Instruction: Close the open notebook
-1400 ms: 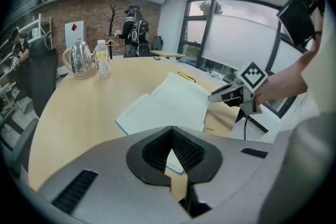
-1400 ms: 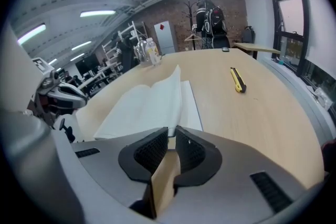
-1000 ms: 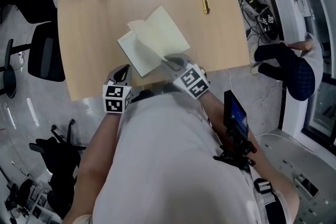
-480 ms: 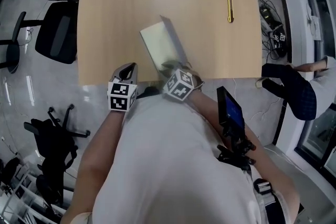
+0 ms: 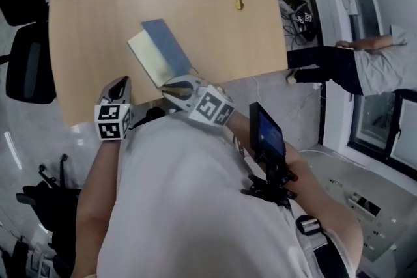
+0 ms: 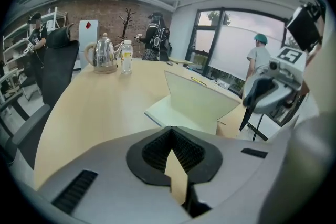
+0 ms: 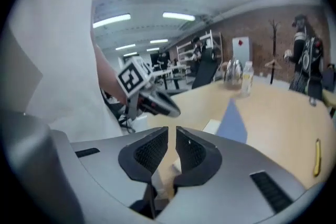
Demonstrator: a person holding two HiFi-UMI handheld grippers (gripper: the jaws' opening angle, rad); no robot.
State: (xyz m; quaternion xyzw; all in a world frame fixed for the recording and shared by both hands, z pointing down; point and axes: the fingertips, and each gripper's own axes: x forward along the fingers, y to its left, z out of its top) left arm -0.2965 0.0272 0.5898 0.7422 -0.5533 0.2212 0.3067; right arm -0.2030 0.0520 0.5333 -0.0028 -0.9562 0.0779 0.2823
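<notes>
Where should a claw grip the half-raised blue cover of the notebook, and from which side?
Probably the raised free edge of the blue notebook cover, at the corner nearest the person, coming from the near side of the light wooden table. The cover stands tilted over the cream pages, so both faces are exposed; the spine lies on the table.

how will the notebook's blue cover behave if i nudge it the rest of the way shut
Its blue cover stands flat and tilted over the cream pages, so it is probably stiff and should swing down as one piece. The notebook looks thin, likely light; a push may slide it on the smooth table.
</notes>
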